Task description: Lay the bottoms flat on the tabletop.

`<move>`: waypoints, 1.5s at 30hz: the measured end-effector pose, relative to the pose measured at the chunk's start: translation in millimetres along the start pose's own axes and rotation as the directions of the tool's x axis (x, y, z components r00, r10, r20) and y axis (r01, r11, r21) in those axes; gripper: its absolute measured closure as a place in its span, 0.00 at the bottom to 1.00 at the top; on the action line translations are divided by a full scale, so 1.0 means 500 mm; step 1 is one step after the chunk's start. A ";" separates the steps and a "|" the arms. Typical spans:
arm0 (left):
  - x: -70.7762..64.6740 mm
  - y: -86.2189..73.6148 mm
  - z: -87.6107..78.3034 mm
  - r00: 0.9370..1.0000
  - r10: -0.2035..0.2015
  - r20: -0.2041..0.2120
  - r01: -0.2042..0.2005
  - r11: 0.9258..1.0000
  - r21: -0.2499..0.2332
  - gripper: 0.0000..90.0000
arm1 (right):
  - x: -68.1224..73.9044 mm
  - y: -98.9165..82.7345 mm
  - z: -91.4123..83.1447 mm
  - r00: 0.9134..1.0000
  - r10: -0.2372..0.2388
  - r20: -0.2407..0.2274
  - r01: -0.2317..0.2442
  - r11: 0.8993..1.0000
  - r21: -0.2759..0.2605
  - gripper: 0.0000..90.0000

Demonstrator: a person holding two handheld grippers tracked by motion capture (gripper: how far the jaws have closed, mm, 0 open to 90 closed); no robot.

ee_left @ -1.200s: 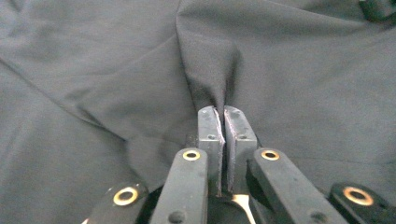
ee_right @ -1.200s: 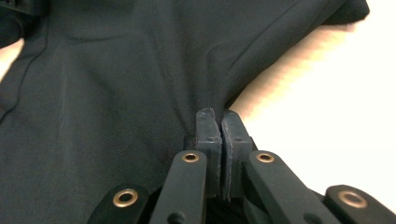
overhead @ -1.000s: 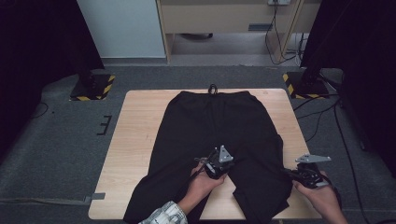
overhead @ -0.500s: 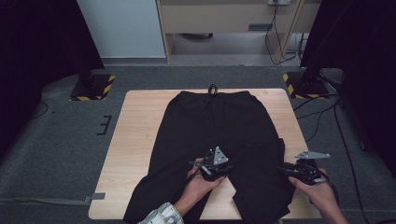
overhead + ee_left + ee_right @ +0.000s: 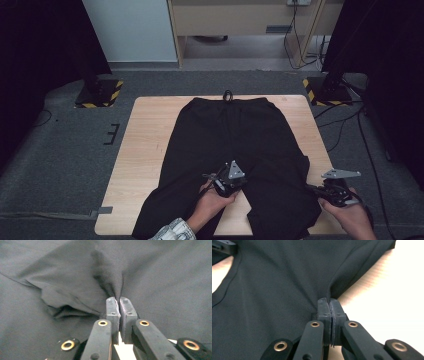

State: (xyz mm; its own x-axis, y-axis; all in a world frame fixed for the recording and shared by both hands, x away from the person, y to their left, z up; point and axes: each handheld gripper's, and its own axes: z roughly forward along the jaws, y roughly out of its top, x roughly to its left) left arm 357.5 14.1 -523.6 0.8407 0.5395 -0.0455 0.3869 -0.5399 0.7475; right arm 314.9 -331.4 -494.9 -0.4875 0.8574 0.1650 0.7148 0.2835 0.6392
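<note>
On top of the wooden table (image 5: 150, 150) lie black trousers (image 5: 225, 135), spread flat, with the waist at the far edge and the two legs running toward the person. A small black loop of cord (image 5: 228, 94) sticks out at the waist. The left gripper (image 5: 226, 184) sits down low in the middle of the trousers, where the two legs meet, and a hand (image 5: 212, 202) holds it from below. Its jaws have just been closing, and now they are pressed together on a pinch of the black cloth. Seen from the left gripper view, the left gripper (image 5: 119, 305) has a thin ridge of cloth (image 5: 112, 287) rising out from between its pads, and soft folds sit to one side of it. The right gripper (image 5: 320, 192) is at the outer edge of the right trouser leg, near the right side of the table, with a hand (image 5: 350, 215) behind it. Its jaws have just been closing too, and they are clamped on the edge of the cloth. Seen from the right gripper view, the right gripper (image 5: 329, 305) bites the hem, and the cloth lifts a little off the pale table (image 5: 392, 290) beside it. The two grippers are well apart. Grey carpet (image 5: 65, 165) lies around the table.
</note>
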 end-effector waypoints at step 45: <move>0.002 -0.004 -0.011 0.999 -0.026 -0.022 0.026 0.999 -0.024 0.59 | -0.047 -0.023 0.022 0.997 0.018 0.070 -0.018 1.000 -0.002 0.50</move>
State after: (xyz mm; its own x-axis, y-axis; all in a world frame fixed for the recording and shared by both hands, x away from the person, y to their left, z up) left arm 355.4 19.5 -521.5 0.8220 0.5672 -0.0507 0.3989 -0.5100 0.7621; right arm 323.7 -350.1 -514.6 -0.4382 0.8904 0.1230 0.7226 0.2676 0.6374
